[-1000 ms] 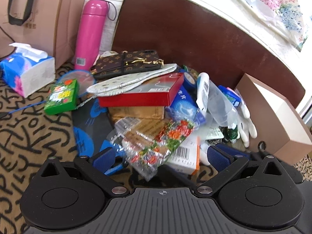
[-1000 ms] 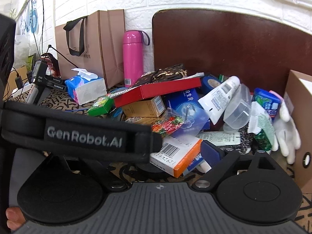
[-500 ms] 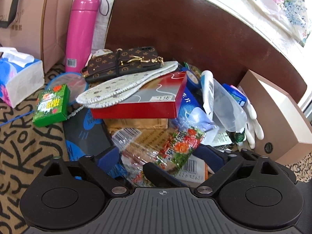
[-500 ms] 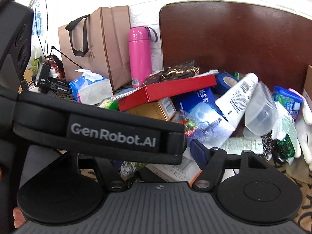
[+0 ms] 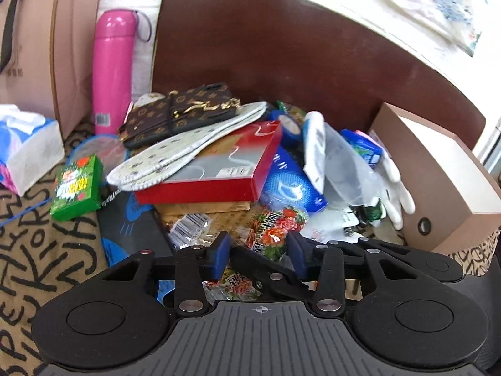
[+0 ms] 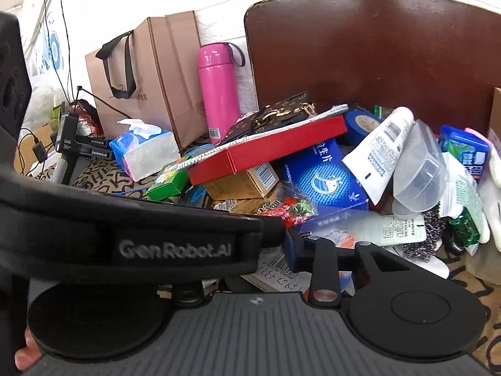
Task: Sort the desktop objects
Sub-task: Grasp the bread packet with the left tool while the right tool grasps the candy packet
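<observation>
We've got both grippers at the near edge of the desk pile. Left gripper jaws are closing, about half shut, round the flowery snack bag. Right gripper jaws are closing over the barcoded box; contact hidden, can't tell. Imo squeeze slow, crinkly bag slips.

A tan counter with black scribbled lettering carries a green cardboard box, a blue-and-white tissue pack, an upright pink flask and a brown paper bag.
</observation>
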`<act>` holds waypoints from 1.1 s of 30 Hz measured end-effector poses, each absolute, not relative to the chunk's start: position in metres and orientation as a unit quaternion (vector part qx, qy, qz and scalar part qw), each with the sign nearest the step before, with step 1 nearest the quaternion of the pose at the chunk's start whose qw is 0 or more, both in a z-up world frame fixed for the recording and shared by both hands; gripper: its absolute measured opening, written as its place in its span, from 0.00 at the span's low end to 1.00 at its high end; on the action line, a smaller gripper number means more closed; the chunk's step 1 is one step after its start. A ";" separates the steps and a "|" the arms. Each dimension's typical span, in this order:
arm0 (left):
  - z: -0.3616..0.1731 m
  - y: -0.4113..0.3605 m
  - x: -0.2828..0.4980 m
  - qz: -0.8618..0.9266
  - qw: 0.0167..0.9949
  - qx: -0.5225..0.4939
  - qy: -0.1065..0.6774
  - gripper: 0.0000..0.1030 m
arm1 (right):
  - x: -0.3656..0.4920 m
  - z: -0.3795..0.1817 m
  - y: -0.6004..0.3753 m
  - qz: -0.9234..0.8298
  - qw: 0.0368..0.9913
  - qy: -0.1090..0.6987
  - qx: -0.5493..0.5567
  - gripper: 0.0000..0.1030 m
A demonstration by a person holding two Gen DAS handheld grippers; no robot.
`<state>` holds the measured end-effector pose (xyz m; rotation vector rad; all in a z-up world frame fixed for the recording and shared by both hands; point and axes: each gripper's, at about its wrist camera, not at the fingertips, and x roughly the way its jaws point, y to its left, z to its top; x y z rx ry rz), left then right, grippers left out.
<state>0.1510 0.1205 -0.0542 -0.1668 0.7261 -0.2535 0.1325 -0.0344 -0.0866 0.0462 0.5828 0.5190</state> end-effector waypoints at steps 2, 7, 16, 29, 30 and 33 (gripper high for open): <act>-0.051 0.120 0.148 -0.128 0.923 -0.087 0.353 0.47 | 0.127 -0.083 -0.037 0.251 0.927 0.278 0.017 0.38; -0.036 0.111 0.136 -0.141 0.924 -0.087 0.344 0.47 | 0.111 -0.072 -0.047 0.243 0.933 0.265 0.013 0.38; -0.002 0.075 0.104 -0.176 0.930 -0.075 0.313 0.50 | 0.070 -0.044 -0.083 0.219 0.950 0.224 0.005 0.38; -0.042 0.123 0.112 -0.085 0.922 -0.163 0.342 0.88 | 0.078 -0.073 -0.086 0.236 0.938 0.253 0.021 0.72; -0.045 0.124 0.116 -0.084 0.921 -0.159 0.346 0.88 | 0.081 -0.076 -0.083 0.242 0.935 0.258 0.023 0.71; -0.052 0.124 0.128 -0.092 0.919 -0.143 0.355 0.88 | 0.092 -0.084 -0.076 0.254 0.930 0.264 0.031 0.64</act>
